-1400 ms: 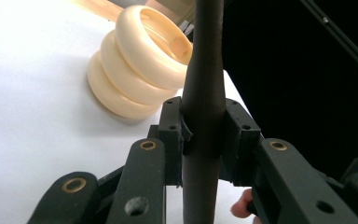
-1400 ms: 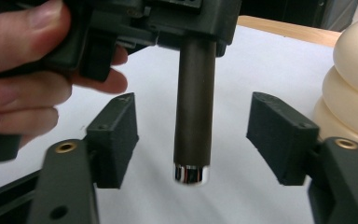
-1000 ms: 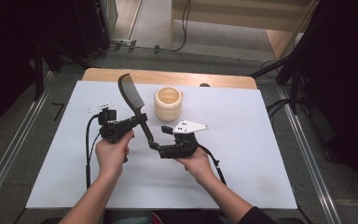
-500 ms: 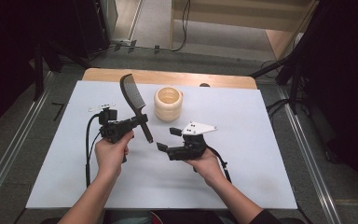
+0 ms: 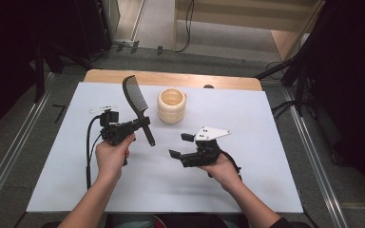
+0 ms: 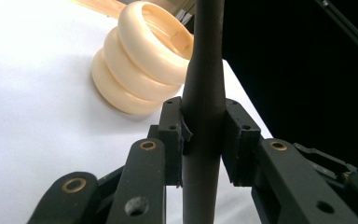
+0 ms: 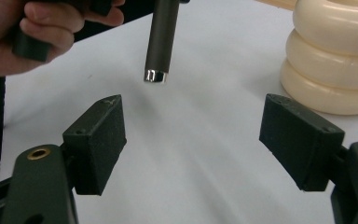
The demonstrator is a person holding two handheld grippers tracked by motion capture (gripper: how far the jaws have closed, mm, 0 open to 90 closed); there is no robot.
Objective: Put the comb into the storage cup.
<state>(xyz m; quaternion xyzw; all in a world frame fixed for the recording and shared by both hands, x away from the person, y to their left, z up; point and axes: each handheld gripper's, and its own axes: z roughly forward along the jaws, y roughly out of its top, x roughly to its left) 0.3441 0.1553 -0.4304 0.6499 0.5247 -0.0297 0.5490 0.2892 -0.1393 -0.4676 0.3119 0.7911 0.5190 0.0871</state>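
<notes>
A black comb (image 5: pixel 134 95) with a long round handle (image 6: pixel 204 84) stands tilted above the white table (image 5: pixel 266 166), toothed head up and away from me. My left gripper (image 5: pixel 142 125) is shut on the middle of that handle, its pads (image 6: pixel 171 135) pressing both sides. The handle's lower end (image 7: pixel 160 42) hangs free, with a shiny tip. My right gripper (image 5: pixel 179 146) is open, nothing between its pads (image 7: pixel 98 140), a short way right of the handle's end and pointing at it.
A cream ribbed cup (image 5: pixel 171 105) stands on the table just behind the two grippers, close to the comb; it is also near the right gripper's far jaw (image 7: pixel 335 60). A wooden strip (image 5: pixel 171 78) borders the table's far edge. The floor around is dark.
My right gripper has drawn back to the right, away from the lower end of the comb's handle, jaws still apart. The left gripper and comb have stayed put.
</notes>
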